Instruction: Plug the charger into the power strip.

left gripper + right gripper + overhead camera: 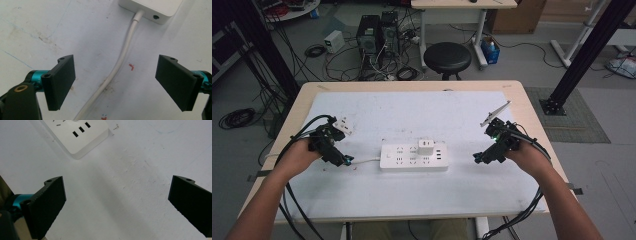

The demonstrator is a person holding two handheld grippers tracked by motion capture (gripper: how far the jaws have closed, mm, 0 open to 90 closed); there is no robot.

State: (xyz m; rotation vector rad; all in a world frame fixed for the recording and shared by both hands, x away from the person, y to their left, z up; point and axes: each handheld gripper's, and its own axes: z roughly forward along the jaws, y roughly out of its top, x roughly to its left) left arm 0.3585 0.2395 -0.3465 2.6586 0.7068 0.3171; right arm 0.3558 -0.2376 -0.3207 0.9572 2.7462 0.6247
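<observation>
A white power strip [413,156] lies flat at the middle of the white mat [412,110], with a small white charger [426,147] plugged into its top. Its white cable [367,161] runs off to the left. My left gripper [346,161] hovers open just left of the strip. In the left gripper view its jaws [116,60] straddle the cable [125,50] without touching it, and the strip's end [152,8] lies ahead. My right gripper [477,159] is open to the right of the strip. Nothing sits between the jaws [118,181], and the strip's corner [82,135] with USB slots lies beyond.
A white plug block [344,125] sits by the left hand. The mat covers a wooden table [522,100]. On the floor behind stand a black stool [447,57], computer towers [377,32] with tangled cables, and a black frame post [582,55] at the right.
</observation>
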